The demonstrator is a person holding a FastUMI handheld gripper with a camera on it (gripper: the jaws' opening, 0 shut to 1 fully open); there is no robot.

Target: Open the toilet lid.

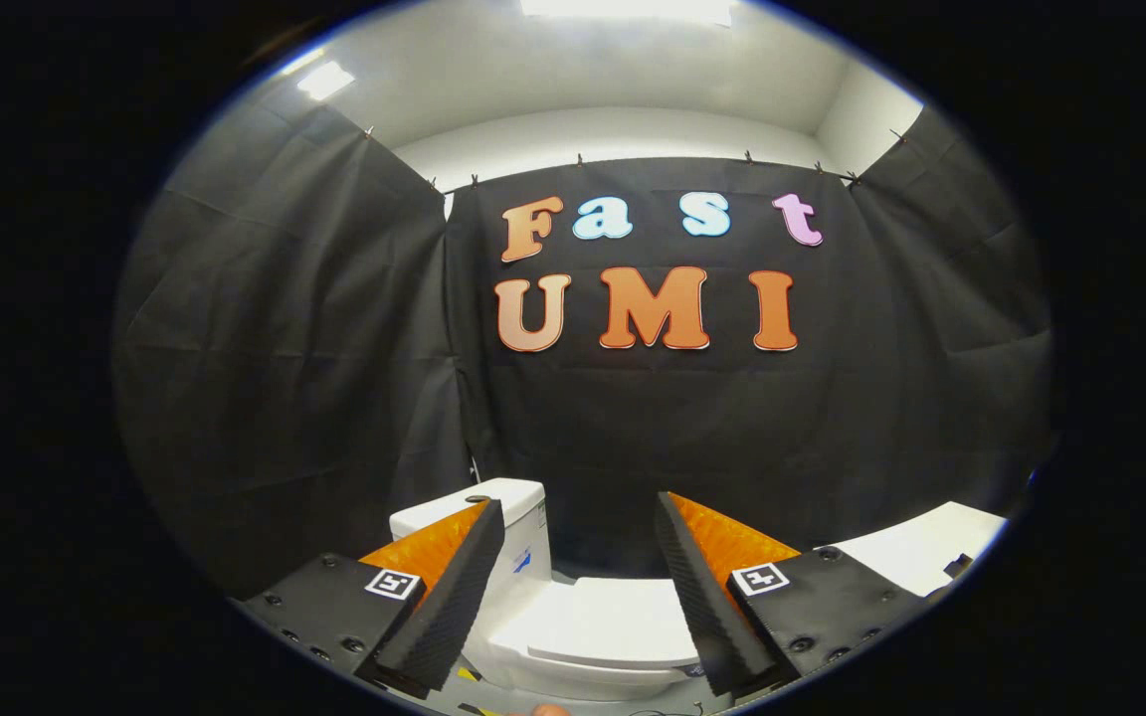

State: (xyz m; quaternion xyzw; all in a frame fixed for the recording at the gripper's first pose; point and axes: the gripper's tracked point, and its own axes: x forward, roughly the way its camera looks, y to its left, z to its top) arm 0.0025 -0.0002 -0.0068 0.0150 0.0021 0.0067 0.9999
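In the gripper view, your gripper stood spread wide, gripping nothing and touching nothing. Between and beyond its fingers sat the white ceramic toilet, its flat white lid closed, its cistern behind the left finger. Black cloth walls rose beyond.

The toilet stands ahead of the gripper and below it, its closed lid lying between the two spread fingers and apart from both. The tank rises at the far left of the bowl, partly behind the left finger, with the booth wall behind it. A flat white surface lies to the right, beyond the right finger.
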